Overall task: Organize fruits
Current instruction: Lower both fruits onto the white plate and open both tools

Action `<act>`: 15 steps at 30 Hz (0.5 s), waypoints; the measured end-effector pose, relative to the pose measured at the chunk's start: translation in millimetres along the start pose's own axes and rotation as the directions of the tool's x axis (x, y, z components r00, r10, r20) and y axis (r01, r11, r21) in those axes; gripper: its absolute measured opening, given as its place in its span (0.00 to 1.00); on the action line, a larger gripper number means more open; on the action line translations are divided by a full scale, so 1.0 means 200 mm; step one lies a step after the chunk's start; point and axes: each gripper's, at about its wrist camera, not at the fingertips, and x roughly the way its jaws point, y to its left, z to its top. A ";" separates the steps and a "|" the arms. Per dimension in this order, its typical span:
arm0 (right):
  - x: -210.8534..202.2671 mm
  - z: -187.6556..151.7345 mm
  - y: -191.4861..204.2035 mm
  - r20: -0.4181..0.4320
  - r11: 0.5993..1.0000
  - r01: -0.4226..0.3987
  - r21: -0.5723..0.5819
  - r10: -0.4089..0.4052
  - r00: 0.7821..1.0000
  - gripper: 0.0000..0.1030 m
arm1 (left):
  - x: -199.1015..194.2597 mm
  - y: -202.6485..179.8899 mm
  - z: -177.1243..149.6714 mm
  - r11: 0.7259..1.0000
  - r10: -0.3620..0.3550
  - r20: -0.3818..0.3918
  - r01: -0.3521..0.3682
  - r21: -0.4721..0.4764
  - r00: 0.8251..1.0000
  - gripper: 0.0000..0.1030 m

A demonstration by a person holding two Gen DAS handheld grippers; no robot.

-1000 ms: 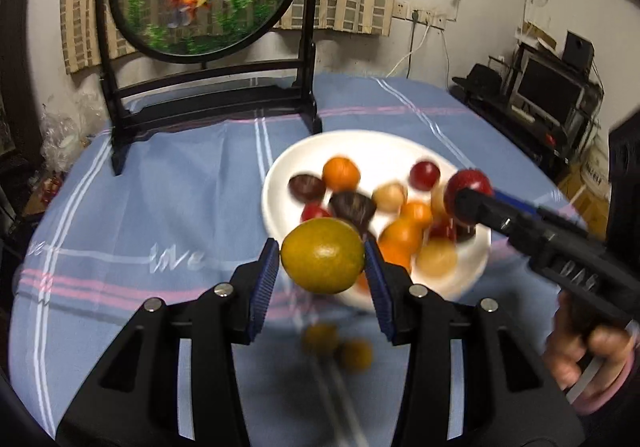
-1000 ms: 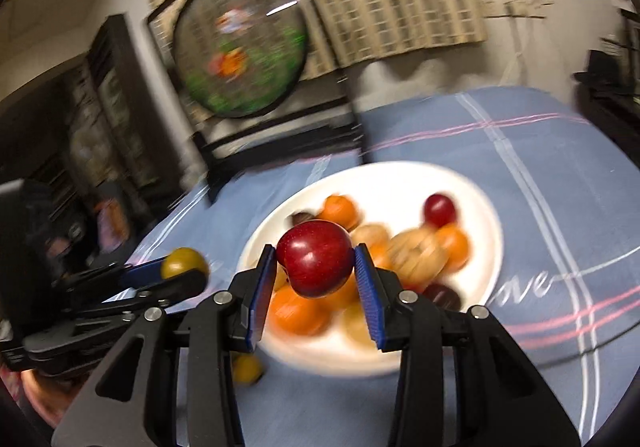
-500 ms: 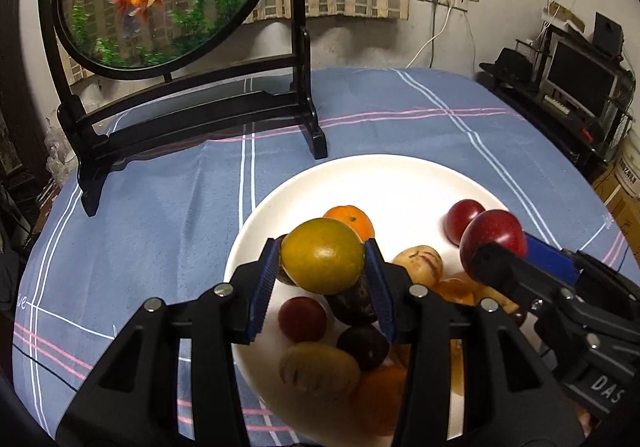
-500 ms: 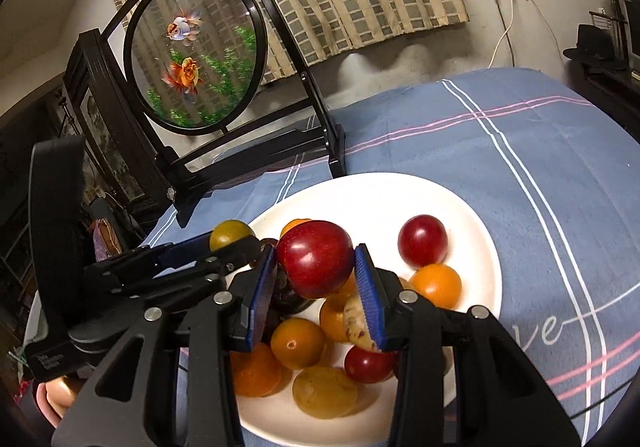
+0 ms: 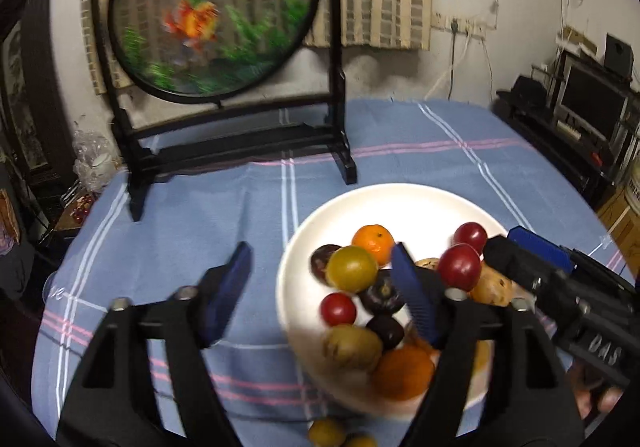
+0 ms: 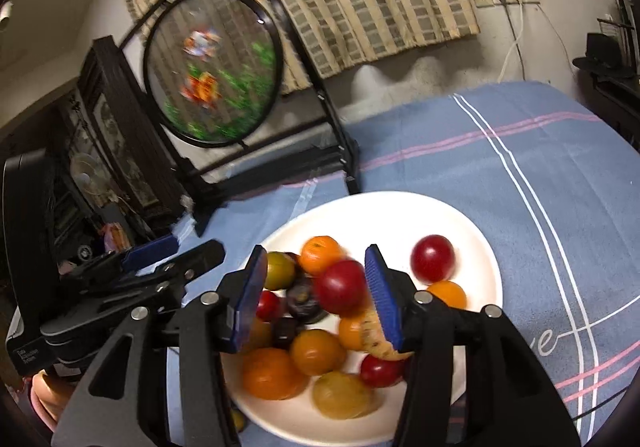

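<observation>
Left gripper (image 5: pixel 320 287) fingers wide and opening, pads clear of the yellow-green fruit (image 5: pixel 352 268), which now sits between them on the fruit pile, nearer the right finger. Right gripper (image 6: pixel 316 293) fingers also opening, with the red fruit (image 6: pixel 341 292) between the blue pads and gaps on both sides; image is blurred, so can't tell if it rests on the pile yet. Both sit over the white plate (image 5: pixel 400 203), which holds oranges, red, dark purple and brownish fruits. Two small yellow fruits (image 5: pixel 327 432) lie off the plate on the near tabletop (image 5: pixel 200 207), blue checked cloth. Far side: round goldfish screen (image 5: pixel 212 11) on a black stand, striped curtain behind.
</observation>
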 end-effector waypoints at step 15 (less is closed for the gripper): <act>-0.12 -0.37 0.39 -0.166 0.965 -0.055 -0.257 0.012 0.986 0.51 | -0.16 0.38 -0.54 0.980 0.137 -0.096 -0.148 -0.130 0.986 0.95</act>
